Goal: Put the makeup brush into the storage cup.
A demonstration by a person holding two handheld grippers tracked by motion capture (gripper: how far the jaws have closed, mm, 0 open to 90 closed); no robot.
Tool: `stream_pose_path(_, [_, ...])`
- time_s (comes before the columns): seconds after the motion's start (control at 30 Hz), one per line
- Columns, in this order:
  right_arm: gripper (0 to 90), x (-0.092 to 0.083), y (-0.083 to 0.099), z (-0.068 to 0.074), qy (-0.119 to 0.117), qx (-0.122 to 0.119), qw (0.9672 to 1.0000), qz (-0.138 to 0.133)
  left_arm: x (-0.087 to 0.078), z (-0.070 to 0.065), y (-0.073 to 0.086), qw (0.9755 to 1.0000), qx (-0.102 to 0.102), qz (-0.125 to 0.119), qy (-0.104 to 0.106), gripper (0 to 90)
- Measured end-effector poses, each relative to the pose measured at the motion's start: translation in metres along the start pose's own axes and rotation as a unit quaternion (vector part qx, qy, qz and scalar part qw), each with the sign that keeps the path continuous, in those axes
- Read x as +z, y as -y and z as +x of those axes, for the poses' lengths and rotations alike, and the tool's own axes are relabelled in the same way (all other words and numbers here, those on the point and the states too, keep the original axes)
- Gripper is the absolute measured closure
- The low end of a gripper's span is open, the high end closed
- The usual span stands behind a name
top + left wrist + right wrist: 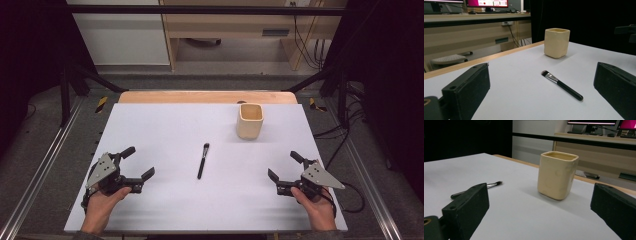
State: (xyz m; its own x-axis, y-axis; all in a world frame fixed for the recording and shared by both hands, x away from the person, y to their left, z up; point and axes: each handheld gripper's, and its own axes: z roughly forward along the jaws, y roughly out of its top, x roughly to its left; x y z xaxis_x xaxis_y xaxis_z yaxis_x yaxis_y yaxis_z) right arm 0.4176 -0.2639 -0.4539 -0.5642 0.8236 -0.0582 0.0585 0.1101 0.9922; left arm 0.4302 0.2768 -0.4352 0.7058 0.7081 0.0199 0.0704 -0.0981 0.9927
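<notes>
a black makeup brush (202, 161) lies flat on the white table top (165, 130), about midway between the two grippers and a little farther from the person than they are. its long axis runs nearly straight away from the person, leaning slightly to the right at the far end. the bristle tip points away from the person, toward the far side of the table; the plain handle end points back toward the near edge. in the left gripper view the brush (561, 85) lies diagonally, its dark bristles and silver ferrule at the far end.

a cream, square-sided cup (249, 120) stands upright beyond the brush and to its right, well apart from it, near the far edge of the table. its mouth is open upward.

the left gripper (138, 162) rests near the front left of the table, held in the person's left hand (102, 202), jaws spread wide with nothing between them. the right gripper (285, 166) sits near the front right in the right hand (317, 209), jaws likewise spread and empty.
</notes>
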Motion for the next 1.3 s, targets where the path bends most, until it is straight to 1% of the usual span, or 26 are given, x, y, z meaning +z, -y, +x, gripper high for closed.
stream_pose_path(0.07, [2.4, -0.002, -0.001, 0.001, 0.001, -0.001, 1.0, -0.001, 0.0, -0.001, 0.001, 1.0, -0.004, 0.004, 0.0, 0.4])
stream_pose_path(0.13, [2.3, -0.004, -0.001, 0.002, 0.002, 0.001, 1.0, -0.002, -0.001, -0.002, 0.002, 0.9999, -0.001, 0.016, -0.003, 0.5])
stream_pose_path(0.2, [2.2, -0.006, -0.002, 0.003, 0.003, -0.001, 1.0, -0.005, 0.0, -0.002, 0.002, 0.9997, -0.009, 0.021, 0.0, 0.6])
stream_pose_path(0.23, [2.2, -0.006, -0.002, 0.003, 0.003, -0.001, 1.0, -0.005, 0.001, -0.002, 0.002, 0.9996, -0.006, 0.028, -0.001, 0.6])
stream_pose_path(0.27, [2.2, -0.006, -0.001, 0.002, 0.003, 0.0, 1.0, -0.005, 0.002, -0.002, 0.001, 0.9994, -0.012, 0.032, -0.004, 0.6])
stream_pose_path(0.3, [2.2, -0.007, -0.001, 0.002, 0.003, -0.001, 1.0, -0.005, 0.004, -0.001, -0.001, 0.999, -0.014, 0.042, -0.006, 0.8])
stream_pose_path(0.33, [2.2, -0.007, -0.002, 0.002, 0.003, -0.002, 1.0, -0.006, 0.007, -0.002, -0.003, 0.9987, -0.02, 0.047, -0.006, 1.0])
stream_pose_path(0.37, [2.2, -0.007, -0.002, 0.003, 0.002, -0.004, 1.0, -0.007, 0.01, -0.003, -0.006, 0.998, -0.017, 0.06, -0.004, 1.1])
stream_pose_path(0.4, [2.2, -0.007, -0.002, 0.003, 0.001, -0.004, 1.0, -0.007, 0.014, -0.004, -0.009, 0.997, -0.016, 0.076, -0.004, 1.3])
stream_pose_path(0.43, [2.2, -0.007, -0.002, 0.004, 0.0, -0.007, 1.0, -0.006, 0.019, -0.006, -0.012, 0.996, -0.02, 0.087, 0.0, 1.4])
stream_pose_path(0.47, [2.2, -0.006, -0.002, 0.005, -0.002, -0.007, 1.0, -0.005, 0.024, -0.008, -0.016, 0.995, -0.017, 0.098, 0.007, 1.5])
stream_pose_path(0.53, [2.1, -0.005, -0.002, 0.007, -0.006, -0.01, 0.9999, -0.001, 0.035, -0.014, -0.023, 0.9927, -0.012, 0.119, 0.011, 1.6])
stream_pose_path(0.6, [2.0, -0.005, -0.002, 0.007, -0.009, -0.015, 0.9998, 0.003, 0.047, -0.02, -0.029, 0.9906, -0.013, 0.135, 0.022, 1.6])
stream_pose_path(0.7, [2.0, -0.005, -0.001, 0.008, -0.008, -0.016, 0.9998, 0.005, 0.065, -0.028, -0.036, 0.9881, -0.013, 0.151, 0.028, 1.6])
stream_pose_path(0.73, [2.0, -0.005, -0.001, 0.008, -0.007, -0.016, 0.9998, 0.005, 0.071, -0.031, -0.038, 0.9868, -0.01, 0.159, 0.028, 1.7])
stream_pose_path(0.77, [2.0, -0.005, -0.001, 0.007, -0.007, -0.015, 0.9998, 0.006, 0.075, -0.033, -0.039, 0.9862, -0.008, 0.163, 0.028, 1.7])
stream_pose_path(0.8, [2.0, -0.005, -0.001, 0.007, -0.006, -0.015, 0.9999, 0.005, 0.08, -0.035, -0.04, 0.9849, -0.007, 0.17, 0.03, 2.0])
stream_pose_path(0.87, [1.9, -0.005, -0.001, 0.007, -0.008, -0.012, 0.9999, 0.003, 0.089, -0.039, -0.042, 0.9819, -0.012, 0.187, 0.027, 2.5])
stream_pose_path(0.93, [1.9, -0.005, -0.001, 0.007, -0.009, -0.013, 0.9999, 0.004, 0.097, -0.042, -0.043, 0.9798, -0.02, 0.197, 0.03, 2.6])
stream_pose_path(0.97, [1.9, -0.005, -0.001, 0.007, -0.009, -0.013, 0.9999, 0.004, 0.101, -0.044, -0.044, 0.9786, -0.019, 0.203, 0.03, 2.4])
stream_pose_path(1.07, [1.9, -0.004, -0.001, 0.007, -0.008, -0.012, 0.9999, 0.003, 0.113, -0.051, -0.046, 0.9738, -0.009, 0.225, 0.033, 2.6])
stream_pose_path(1.1, [1.9, -0.005, -0.001, 0.008, -0.004, -0.01, 0.9999, 0.004, 0.117, -0.053, -0.047, 0.9723, -0.007, 0.231, 0.032, 2.7])
stream_pose_path(1.17, [1.9, -0.004, -0.002, 0.008, 0.002, -0.009, 0.9999, 0.005, 0.124, -0.057, -0.049, 0.969, -0.013, 0.244, 0.035, 2.7])
stream_pose_path(1.2, [1.9, -0.004, -0.002, 0.009, 0.001, -0.011, 0.9999, 0.006, 0.127, -0.059, -0.049, 0.9674, -0.012, 0.251, 0.033, 2.8])
stream_pose_path(1.23, [1.9, -0.003, -0.002, 0.01, -0.003, -0.013, 0.9999, 0.007, 0.131, -0.061, -0.05, 0.9659, -0.007, 0.257, 0.031, 3.0])
stream_pose_path(1.3, [2.1, -0.003, -0.002, 0.011, -0.005, -0.016, 0.9998, 0.012, 0.138, -0.066, -0.051, 0.9625, -0.005, 0.269, 0.034, 3.0])
